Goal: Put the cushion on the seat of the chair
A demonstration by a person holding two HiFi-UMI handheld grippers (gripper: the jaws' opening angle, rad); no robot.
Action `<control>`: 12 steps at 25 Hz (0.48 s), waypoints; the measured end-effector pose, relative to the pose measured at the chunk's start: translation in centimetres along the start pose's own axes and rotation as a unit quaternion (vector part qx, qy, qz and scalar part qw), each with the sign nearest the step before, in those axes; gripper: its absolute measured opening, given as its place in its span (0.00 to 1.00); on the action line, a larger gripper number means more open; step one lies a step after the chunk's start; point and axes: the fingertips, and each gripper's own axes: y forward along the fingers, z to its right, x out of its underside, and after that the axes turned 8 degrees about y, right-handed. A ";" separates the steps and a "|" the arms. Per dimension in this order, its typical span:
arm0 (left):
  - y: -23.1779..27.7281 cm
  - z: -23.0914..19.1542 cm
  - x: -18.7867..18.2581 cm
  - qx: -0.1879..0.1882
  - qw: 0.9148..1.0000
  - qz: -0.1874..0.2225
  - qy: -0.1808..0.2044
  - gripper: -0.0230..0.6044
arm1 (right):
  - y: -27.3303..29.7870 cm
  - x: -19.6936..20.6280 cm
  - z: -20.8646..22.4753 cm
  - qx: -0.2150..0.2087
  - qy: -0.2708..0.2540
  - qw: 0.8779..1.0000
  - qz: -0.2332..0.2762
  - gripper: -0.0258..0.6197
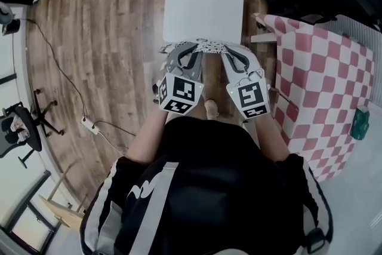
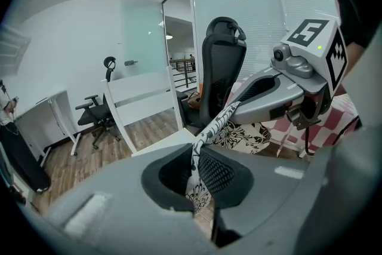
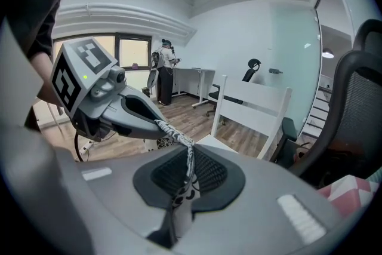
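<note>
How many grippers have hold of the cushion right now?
2. The left gripper is shut on the left edge of the cushion, the right gripper on its right edge, by the white chair's near edge.

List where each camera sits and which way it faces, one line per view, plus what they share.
Head view: on the person's head, looking steeply down at the white chair; shows torso, forearms, left gripper, right gripper.
Left gripper view: rides the left gripper, looks along its jaws, shut on the cushion, toward the chair; right gripper at right.
Right gripper view: rides the right gripper, jaws shut on the cushion; left gripper at left.
Shared: all three show cushion and chair.
</note>
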 end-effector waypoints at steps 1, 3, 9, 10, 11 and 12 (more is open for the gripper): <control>0.4 -0.3 0.2 0.002 1.000 -0.001 0.001 0.06 | 0.5 -0.1 0.2 0.001 0.001 1.000 -0.001 0.06; 1.0 -1.0 0.4 0.005 1.000 -0.005 0.002 0.06 | 1.4 -0.1 0.7 0.003 0.002 1.000 -0.003 0.06; 3.4 -2.6 1.1 0.016 1.000 -0.011 0.008 0.06 | 3.9 0.0 2.3 0.012 0.005 1.000 -0.009 0.06; 3.8 -2.8 1.2 0.019 1.000 -0.013 0.010 0.06 | 4.3 0.2 2.5 0.014 0.006 1.000 -0.011 0.06; 4.2 -2.9 1.4 0.021 1.000 -0.014 0.012 0.06 | 4.7 0.3 2.7 0.015 0.006 1.000 -0.013 0.06; 4.6 -3.2 1.6 0.022 1.000 -0.015 0.014 0.06 | 5.1 0.4 2.9 0.016 0.006 1.000 -0.014 0.06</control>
